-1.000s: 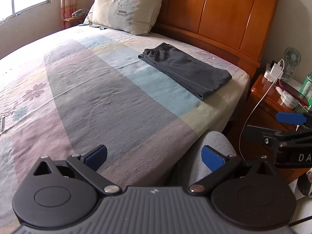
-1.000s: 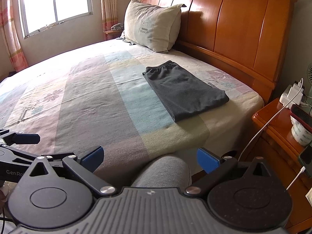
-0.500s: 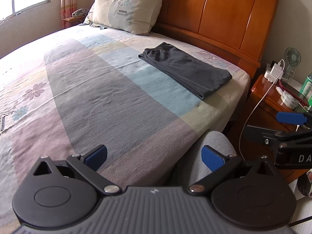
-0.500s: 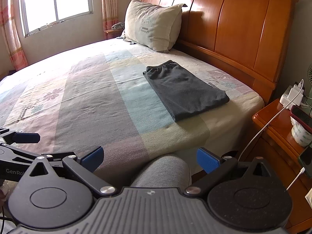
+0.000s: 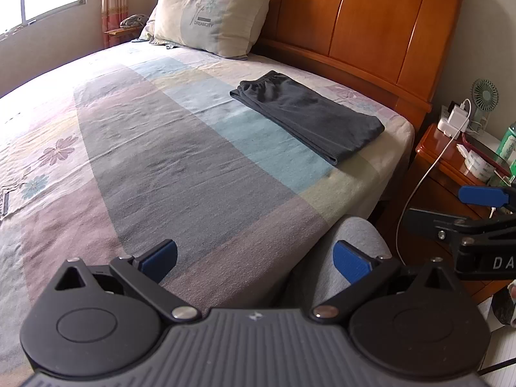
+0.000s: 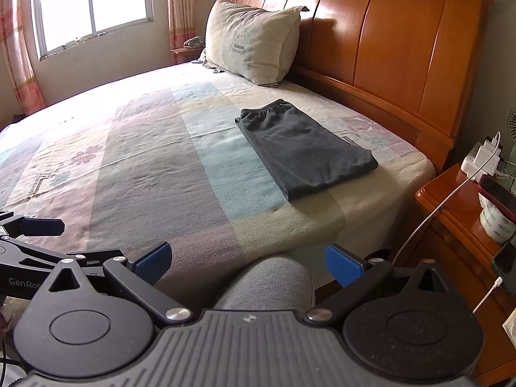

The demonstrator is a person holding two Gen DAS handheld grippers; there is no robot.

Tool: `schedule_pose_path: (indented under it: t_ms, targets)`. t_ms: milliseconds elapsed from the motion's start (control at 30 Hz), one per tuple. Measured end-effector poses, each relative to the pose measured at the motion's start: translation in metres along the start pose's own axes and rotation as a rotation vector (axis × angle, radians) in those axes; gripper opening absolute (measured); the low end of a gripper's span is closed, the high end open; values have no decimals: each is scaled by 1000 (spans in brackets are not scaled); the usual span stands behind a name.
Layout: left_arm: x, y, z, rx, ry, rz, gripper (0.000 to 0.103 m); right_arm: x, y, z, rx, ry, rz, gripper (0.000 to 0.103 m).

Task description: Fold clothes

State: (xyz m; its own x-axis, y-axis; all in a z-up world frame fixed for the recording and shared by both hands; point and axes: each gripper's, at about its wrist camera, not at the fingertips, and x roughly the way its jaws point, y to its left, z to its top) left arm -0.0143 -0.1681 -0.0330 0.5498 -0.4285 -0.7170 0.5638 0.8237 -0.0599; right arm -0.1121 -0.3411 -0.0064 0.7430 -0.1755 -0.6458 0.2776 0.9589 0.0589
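Observation:
Dark grey trousers (image 5: 309, 119) (image 6: 303, 148) lie folded into a neat rectangle on the bed, near the headboard corner. My left gripper (image 5: 254, 258) hangs open over the bed's near edge, well short of the trousers, with nothing between its blue pads. My right gripper (image 6: 246, 262) is likewise open and empty, held back above the person's grey-clad knee (image 6: 267, 280). The right gripper's blue fingertip (image 5: 480, 194) shows at the right edge of the left wrist view; the left gripper's fingertip (image 6: 42, 226) shows at the left of the right wrist view.
The bed (image 5: 161, 161) has a striped pastel cover and a wooden headboard (image 5: 371, 22). A beige pillow (image 5: 213, 16) leans at its head. A wooden nightstand (image 6: 458, 213) at the right carries a charger, cable, cup and phone. A window (image 6: 93, 3) is behind.

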Motion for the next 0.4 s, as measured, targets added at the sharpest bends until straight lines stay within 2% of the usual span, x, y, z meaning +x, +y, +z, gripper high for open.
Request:
schedule_pose_path:
  t_ms: [400]
  targets:
    - [0, 0, 0, 1, 4, 0, 102, 0, 0, 0, 3, 3, -2, 103]
